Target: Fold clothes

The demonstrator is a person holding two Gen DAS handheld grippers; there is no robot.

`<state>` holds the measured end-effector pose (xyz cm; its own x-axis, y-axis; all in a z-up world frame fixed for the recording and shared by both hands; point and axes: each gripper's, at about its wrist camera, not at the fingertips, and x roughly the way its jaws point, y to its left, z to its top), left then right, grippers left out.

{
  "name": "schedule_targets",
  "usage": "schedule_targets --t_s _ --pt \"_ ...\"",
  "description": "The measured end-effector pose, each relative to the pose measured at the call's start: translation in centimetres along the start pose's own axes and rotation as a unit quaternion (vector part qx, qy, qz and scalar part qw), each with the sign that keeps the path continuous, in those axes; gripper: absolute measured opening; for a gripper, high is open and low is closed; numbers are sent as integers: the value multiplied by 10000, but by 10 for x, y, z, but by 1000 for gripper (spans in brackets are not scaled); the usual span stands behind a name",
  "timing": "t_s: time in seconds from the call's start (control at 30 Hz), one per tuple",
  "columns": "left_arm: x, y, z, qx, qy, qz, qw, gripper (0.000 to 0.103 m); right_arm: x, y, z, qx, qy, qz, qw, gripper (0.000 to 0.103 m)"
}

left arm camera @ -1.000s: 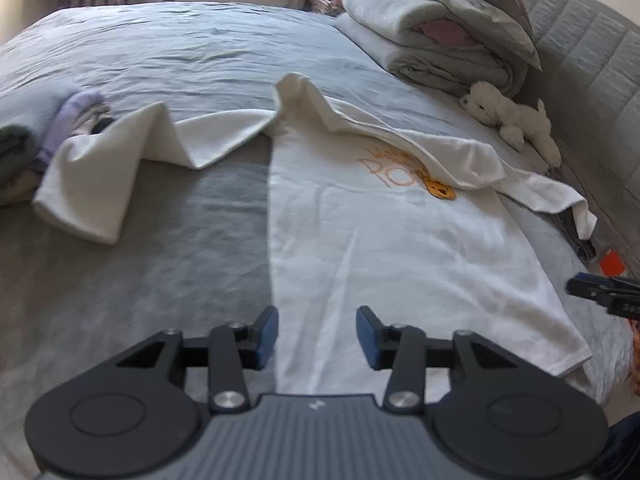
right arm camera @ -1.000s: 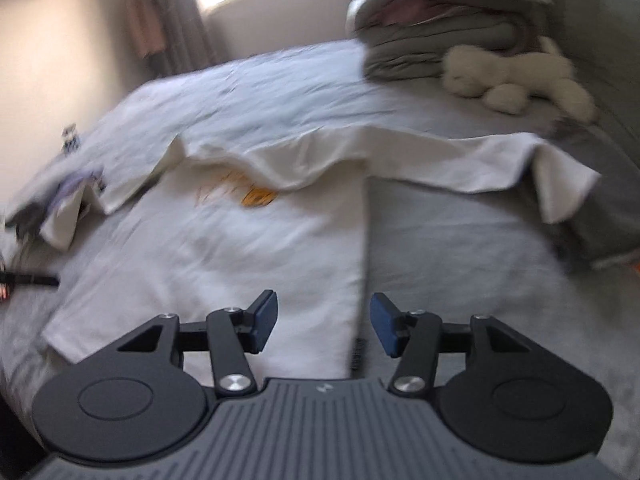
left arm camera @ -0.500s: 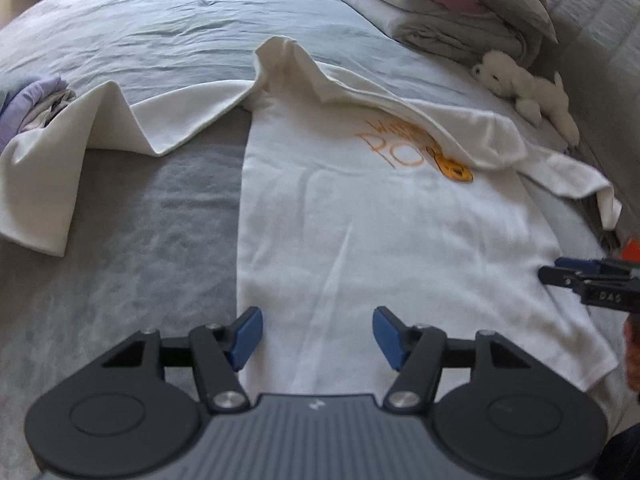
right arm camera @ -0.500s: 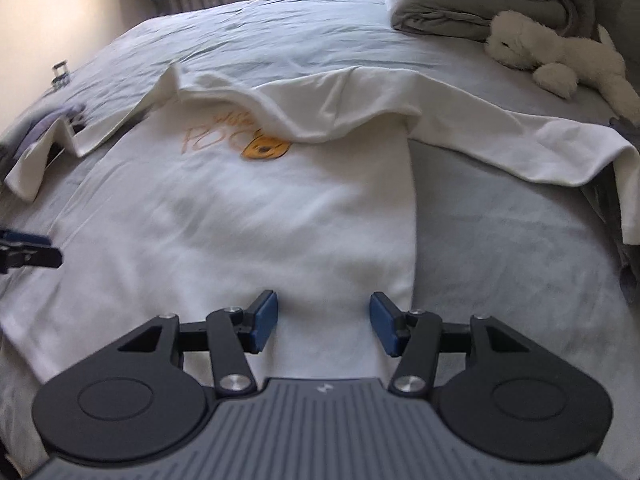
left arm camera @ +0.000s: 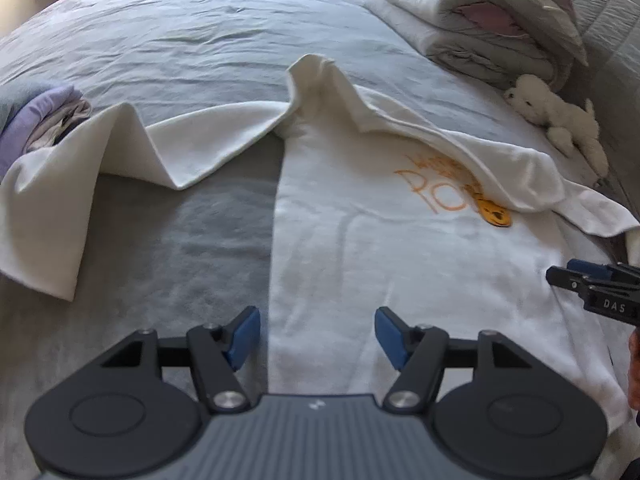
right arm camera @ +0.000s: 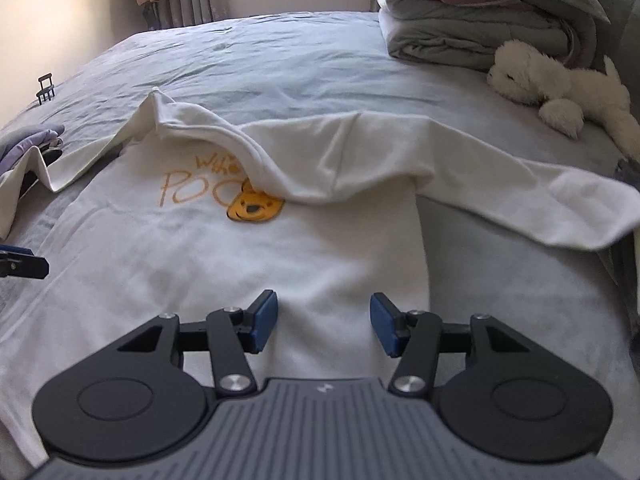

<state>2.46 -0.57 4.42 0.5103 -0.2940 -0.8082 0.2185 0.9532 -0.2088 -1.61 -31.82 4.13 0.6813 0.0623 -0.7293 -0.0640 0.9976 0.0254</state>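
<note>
Left wrist view: sweatshirt point(left arm camera: 400, 248) flat on bed point(left arm camera: 180, 52); left gripper point(left arm camera: 318, 334) and right gripper point(right arm camera: 323, 324), jaws spread, have neared its hem, likely to grasp.

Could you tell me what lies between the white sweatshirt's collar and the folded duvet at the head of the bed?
Only bare grey bedsheet, seen in the right wrist view.
</note>
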Motion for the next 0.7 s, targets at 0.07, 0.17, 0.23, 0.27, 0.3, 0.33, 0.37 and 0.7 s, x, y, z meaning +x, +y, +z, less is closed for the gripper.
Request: schedule_targets --t_s 0.07,0.17,0.23,0.27,0.3,0.33,0.37,0.7 --pt "1 0 1 -21 36 -21 10000 67 4 5 5 -116 -46 -79 9999 56" --pt "1 -1 2 -23 84 -70 9999 70 13 11 12 -188 -87 -182 9996 56" --pt "1 -1 2 -4 112 -80 9999 70 21 13 18 -143 -67 -161 9997 56" --pt "1 -1 2 -10 118 -89 9999 70 25 14 20 -117 -57 -154 9998 56" --pt "1 -1 3 -15 124 -97 9999 70 29 14 23 -72 -59 -125 9999 56" --pt "2 -1 3 -21 130 -105 9999 70 33 13 26 31 -65 -51 10000 56" --pt "2 -1 3 -27 137 -114 9998 70 37 11 29 159 -73 42 9998 56" --pt "5 -2 8 -83 198 -198 9996 73 79 5 65 320 -55 -161 9993 56"
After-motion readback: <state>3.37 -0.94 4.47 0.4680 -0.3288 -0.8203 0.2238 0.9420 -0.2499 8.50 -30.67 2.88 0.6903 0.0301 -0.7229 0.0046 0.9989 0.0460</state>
